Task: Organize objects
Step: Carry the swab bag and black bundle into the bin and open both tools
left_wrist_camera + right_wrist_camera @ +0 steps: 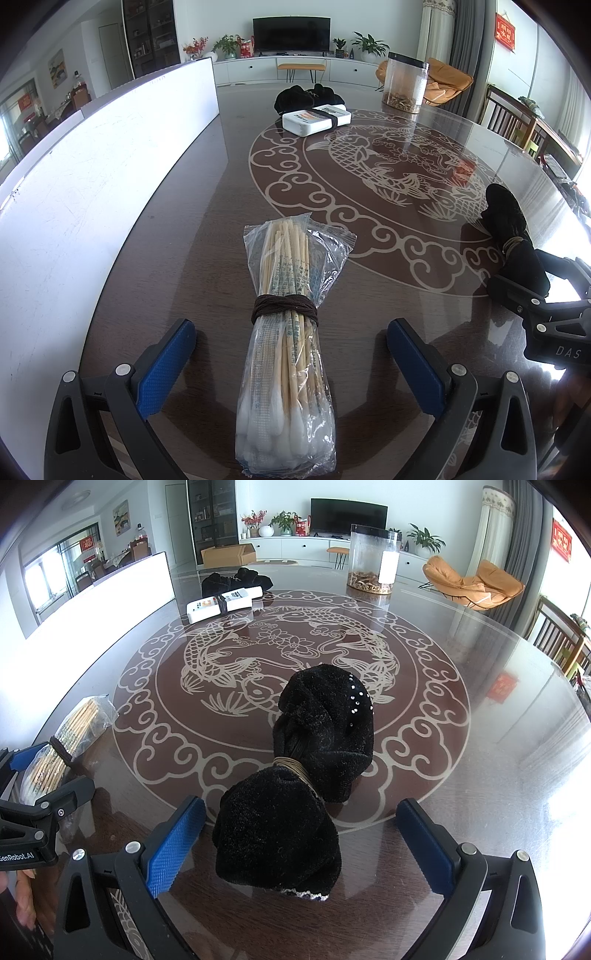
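Partly cropped: swab bag (286,354), black cloth bundle (295,786).

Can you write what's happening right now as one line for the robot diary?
left gripper: open around swab pack | right gripper: open around black cloth bundle | both on table, ungrasped

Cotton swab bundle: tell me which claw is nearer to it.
Left. The left claw is open with the cotton swab bundle lying between its fingers. The right claw sits off to the side, straddling the black cloth bundle.
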The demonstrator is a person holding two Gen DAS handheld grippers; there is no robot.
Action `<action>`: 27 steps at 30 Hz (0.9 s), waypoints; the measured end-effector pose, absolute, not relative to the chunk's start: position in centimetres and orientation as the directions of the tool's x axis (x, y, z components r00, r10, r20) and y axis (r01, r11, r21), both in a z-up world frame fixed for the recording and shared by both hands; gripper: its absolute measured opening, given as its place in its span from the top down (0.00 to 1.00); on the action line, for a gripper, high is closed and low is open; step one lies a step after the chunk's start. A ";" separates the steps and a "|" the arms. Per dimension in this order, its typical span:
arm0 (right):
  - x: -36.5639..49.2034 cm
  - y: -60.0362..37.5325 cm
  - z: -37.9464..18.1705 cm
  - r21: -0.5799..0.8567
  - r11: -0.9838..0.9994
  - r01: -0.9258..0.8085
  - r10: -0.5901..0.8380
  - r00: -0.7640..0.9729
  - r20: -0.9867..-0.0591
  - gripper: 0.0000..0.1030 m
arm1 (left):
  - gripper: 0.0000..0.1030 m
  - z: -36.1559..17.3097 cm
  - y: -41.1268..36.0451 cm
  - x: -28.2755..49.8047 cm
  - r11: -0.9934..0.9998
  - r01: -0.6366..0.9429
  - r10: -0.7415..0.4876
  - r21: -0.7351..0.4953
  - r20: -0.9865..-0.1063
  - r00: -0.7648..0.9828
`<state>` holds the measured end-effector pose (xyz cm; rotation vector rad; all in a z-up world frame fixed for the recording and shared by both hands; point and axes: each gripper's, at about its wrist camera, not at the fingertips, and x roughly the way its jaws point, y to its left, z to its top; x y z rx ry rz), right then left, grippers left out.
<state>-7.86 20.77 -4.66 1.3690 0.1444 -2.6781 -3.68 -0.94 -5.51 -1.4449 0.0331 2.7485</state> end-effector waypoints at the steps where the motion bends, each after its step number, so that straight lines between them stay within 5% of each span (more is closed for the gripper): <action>1: -7.9 20.8 -4.7 -0.026 -0.987 0.159 -0.072 -0.580 -0.812 0.00 | 0.00 -5.5 -0.9 -3.7 -0.999 -0.044 0.023 0.002 -0.824 -0.566; 9: -8.4 20.8 -4.4 0.010 -0.983 0.184 -0.101 -0.493 -0.864 0.01 | 0.00 -5.6 -0.7 -3.4 -0.996 -0.092 0.054 -0.002 -0.827 -0.560; 10: -8.3 21.1 -4.1 0.045 -0.982 0.182 -0.130 -0.488 -0.863 0.15 | 0.05 -5.5 -0.6 -3.3 -0.995 -0.100 0.057 -0.001 -0.825 -0.562; 11: -8.2 21.3 -3.8 0.052 -0.983 0.177 -0.135 -0.495 -0.858 0.29 | 0.26 -5.3 -0.4 -3.0 -0.993 -0.118 0.068 0.001 -0.811 -0.580; 12: -8.1 21.3 -3.5 0.043 -0.983 0.178 -0.128 -0.498 -0.857 0.60 | 0.37 -5.0 -0.2 -2.8 -0.990 -0.139 0.079 0.005 -0.798 -0.597; 14: -8.0 21.2 -2.8 0.026 -0.984 0.175 -0.111 -0.492 -0.864 0.65 | 0.73 -4.7 0.4 -2.5 -0.982 -0.187 0.108 0.009 -0.791 -0.602; 19: -6.4 20.3 0.5 0.071 -0.979 0.190 -0.164 -0.535 -0.829 0.65 | 0.73 -2.9 -0.4 -1.1 -0.983 -0.178 0.143 -0.041 -0.775 -0.615; 27: -6.4 13.8 8.3 0.160 -0.932 0.326 -0.336 -0.610 -0.717 0.65 | 0.73 7.1 -11.1 1.3 -0.972 -0.015 0.165 -0.233 -0.639 -0.752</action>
